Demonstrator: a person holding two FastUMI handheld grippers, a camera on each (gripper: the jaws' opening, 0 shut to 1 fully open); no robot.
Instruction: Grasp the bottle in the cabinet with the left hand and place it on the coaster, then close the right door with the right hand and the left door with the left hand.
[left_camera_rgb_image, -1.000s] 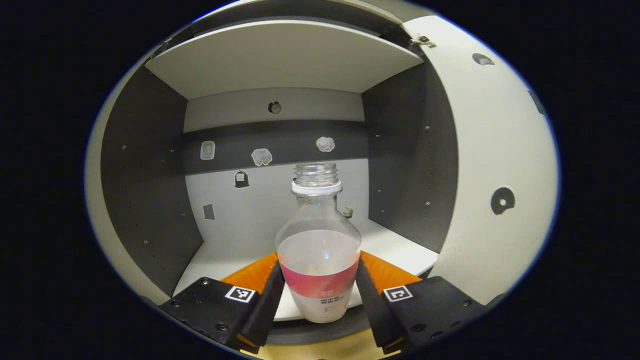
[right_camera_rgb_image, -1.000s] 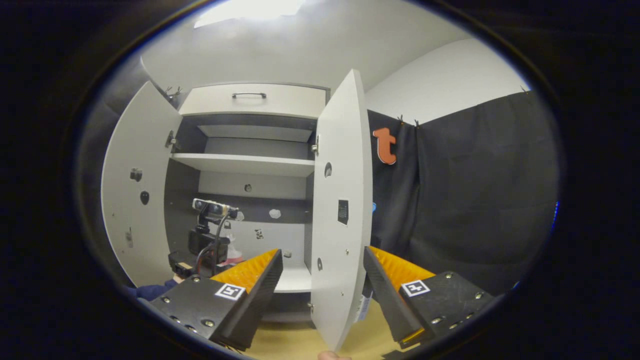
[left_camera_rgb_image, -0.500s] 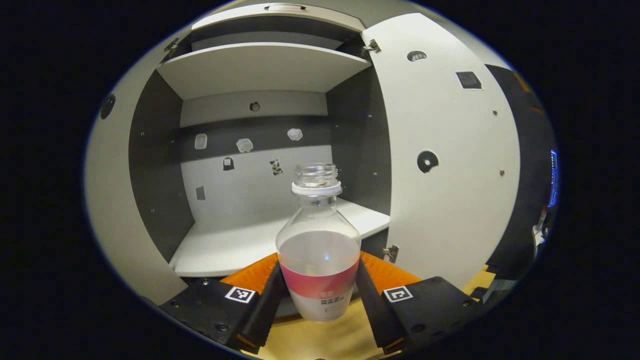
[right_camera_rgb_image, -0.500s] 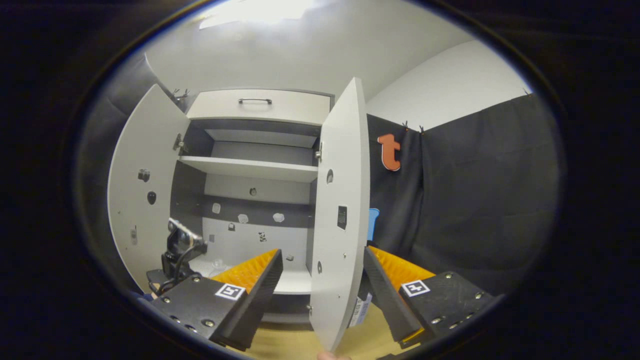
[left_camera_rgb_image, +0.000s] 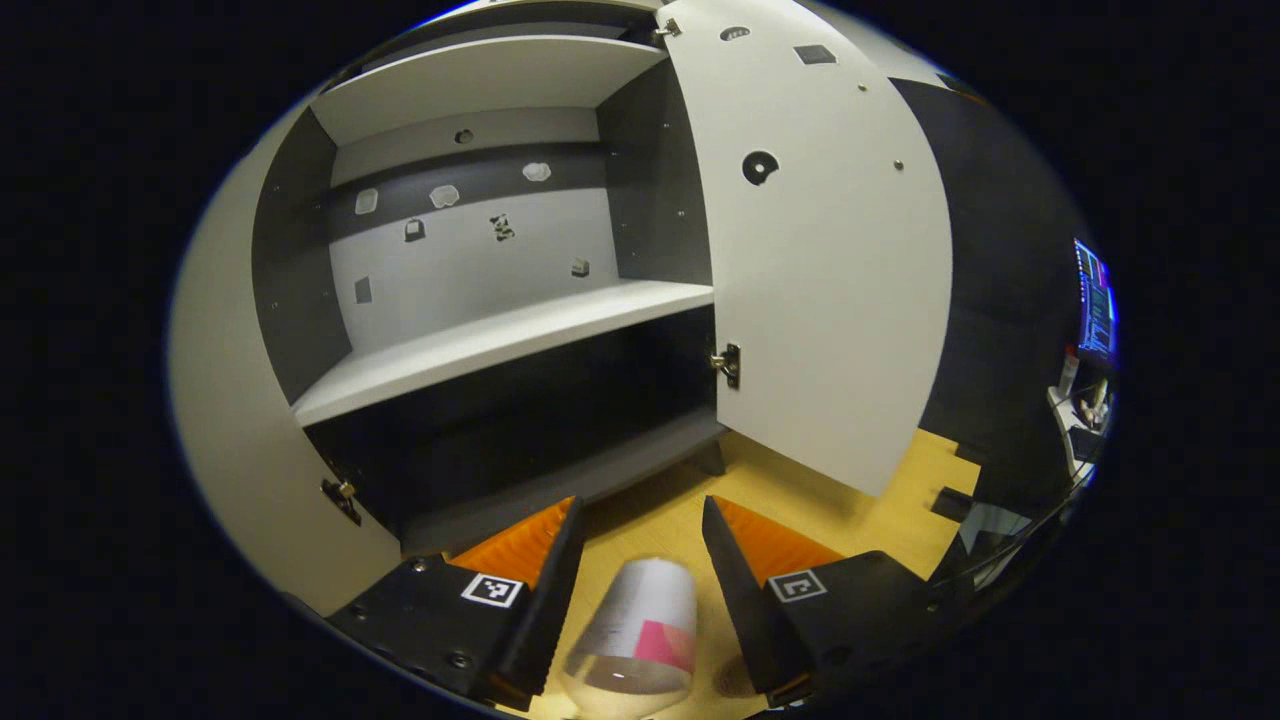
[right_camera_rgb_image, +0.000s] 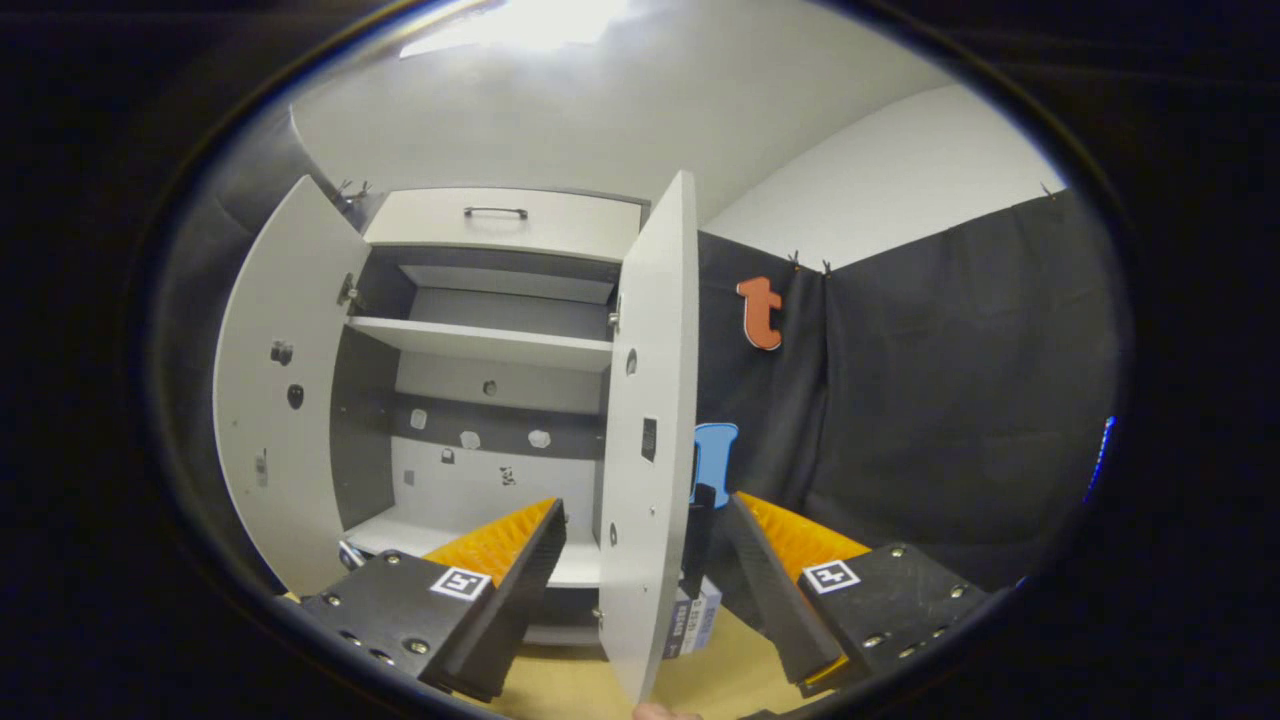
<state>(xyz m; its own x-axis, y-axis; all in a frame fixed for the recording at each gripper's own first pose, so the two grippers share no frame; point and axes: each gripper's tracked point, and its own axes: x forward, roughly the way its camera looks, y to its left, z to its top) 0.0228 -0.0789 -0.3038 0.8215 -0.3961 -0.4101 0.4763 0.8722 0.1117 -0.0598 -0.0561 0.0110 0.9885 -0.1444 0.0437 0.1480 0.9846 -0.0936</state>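
Bottle (left_camera_rgb_image: 635, 640), clear with a pink band on its label, sits low between the fingers of the left gripper (left_camera_rgb_image: 634, 540) in the left gripper view, seen from above and tilted toward the camera; the fingers stand spread to either side of it with a gap showing, so whether either one touches it cannot be told. It is out in front of the cabinet (left_camera_rgb_image: 480, 330), over the yellow wooden table (left_camera_rgb_image: 790, 490) below the cabinet's dark base. Inside the cabinet, the white shelf (left_camera_rgb_image: 500, 340) lies bare. To the right of the cabinet's opening, the right door (left_camera_rgb_image: 820, 270) stands wide open; to its left, the left door (left_camera_rgb_image: 225, 420) is open too. In the right gripper view, the right gripper (right_camera_rgb_image: 645, 545) is spread open, its fingers straddling the edge of the right door without touching it, with the cabinet's interior behind its left finger. A small box (right_camera_rgb_image: 695, 620) rests on the table just right of that door's lower edge.
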